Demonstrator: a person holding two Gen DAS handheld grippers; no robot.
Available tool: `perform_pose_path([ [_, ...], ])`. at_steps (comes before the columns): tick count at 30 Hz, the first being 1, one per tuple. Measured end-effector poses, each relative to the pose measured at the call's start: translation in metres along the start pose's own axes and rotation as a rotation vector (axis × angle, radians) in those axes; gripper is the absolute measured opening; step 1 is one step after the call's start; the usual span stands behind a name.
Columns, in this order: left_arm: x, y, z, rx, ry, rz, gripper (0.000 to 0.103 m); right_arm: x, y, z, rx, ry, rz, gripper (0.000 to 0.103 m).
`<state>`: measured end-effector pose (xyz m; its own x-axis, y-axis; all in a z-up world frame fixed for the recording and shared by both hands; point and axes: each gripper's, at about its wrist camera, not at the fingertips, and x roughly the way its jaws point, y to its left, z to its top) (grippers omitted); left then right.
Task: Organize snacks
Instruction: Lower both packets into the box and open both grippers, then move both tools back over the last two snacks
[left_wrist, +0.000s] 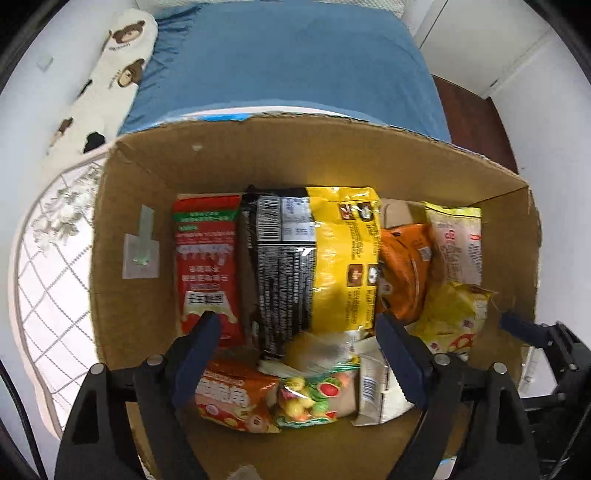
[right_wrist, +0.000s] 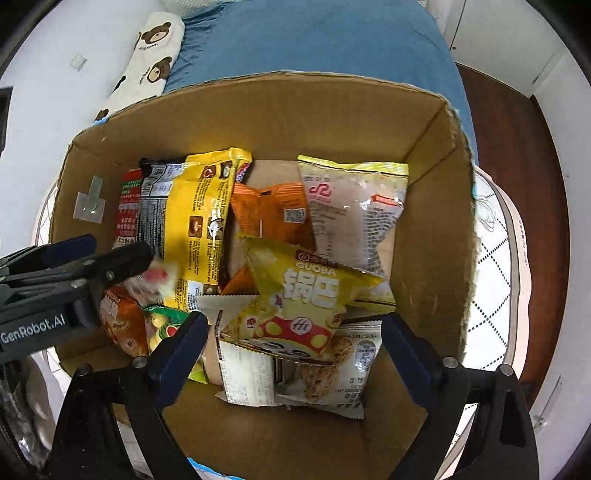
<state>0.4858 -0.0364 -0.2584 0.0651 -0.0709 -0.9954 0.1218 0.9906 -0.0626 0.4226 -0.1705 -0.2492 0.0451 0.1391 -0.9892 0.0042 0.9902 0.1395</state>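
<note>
Cardboard box (right_wrist: 432, 206) fills both views, open top, sitting on a quilted white surface (left_wrist: 48, 280) beside a blue bedspread (left_wrist: 295, 62). Snacks are all inside it. Along the far-left wall, standing in a row: red packet (left_wrist: 205, 258), black packet (left_wrist: 280, 273), big yellow bag (left_wrist: 343, 258). To their right an orange bag (right_wrist: 273, 210) and a pale bag with a yellow top seal (right_wrist: 354, 210). On top in front of them lies the yellow GUOBA bag (right_wrist: 303, 306), tilted, with an oat-bar wrapper (right_wrist: 332, 373) under it. Nearer me: small orange snack pack (left_wrist: 232, 395) and a fruit-candy pouch (left_wrist: 314, 398).

My left gripper (left_wrist: 295, 354) hangs over the candy pouch, jaws apart, nothing pinched. My right gripper (right_wrist: 295, 354) hangs over the GUOBA bag, jaws spread wide, also empty.

Step in hand looks like tidying the loose front pile. To do it well: come straight down, pinch a bag by its crimped seal, not the puffy middle, and stand it in line with the back row without knocking that row.
</note>
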Motion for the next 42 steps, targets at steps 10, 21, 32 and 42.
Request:
perform_pose_path([
  [10,-0.026,0.000,-0.027,0.005,-0.125,0.063,0.086,-0.030,-0.011,-0.030,0.028,-0.127,-0.060,0.097],
  [21,-0.071,-0.001,-0.078,0.026,-0.280,0.089,0.086,-0.072,0.002,-0.073,0.024,-0.283,-0.094,0.097],
  [32,-0.130,-0.004,-0.154,0.030,-0.445,0.071,0.086,-0.132,0.021,-0.141,-0.018,-0.454,-0.138,0.097],
  [42,-0.182,-0.002,-0.216,0.036,-0.577,0.067,0.086,-0.184,0.035,-0.204,-0.021,-0.577,-0.105,0.097],
])
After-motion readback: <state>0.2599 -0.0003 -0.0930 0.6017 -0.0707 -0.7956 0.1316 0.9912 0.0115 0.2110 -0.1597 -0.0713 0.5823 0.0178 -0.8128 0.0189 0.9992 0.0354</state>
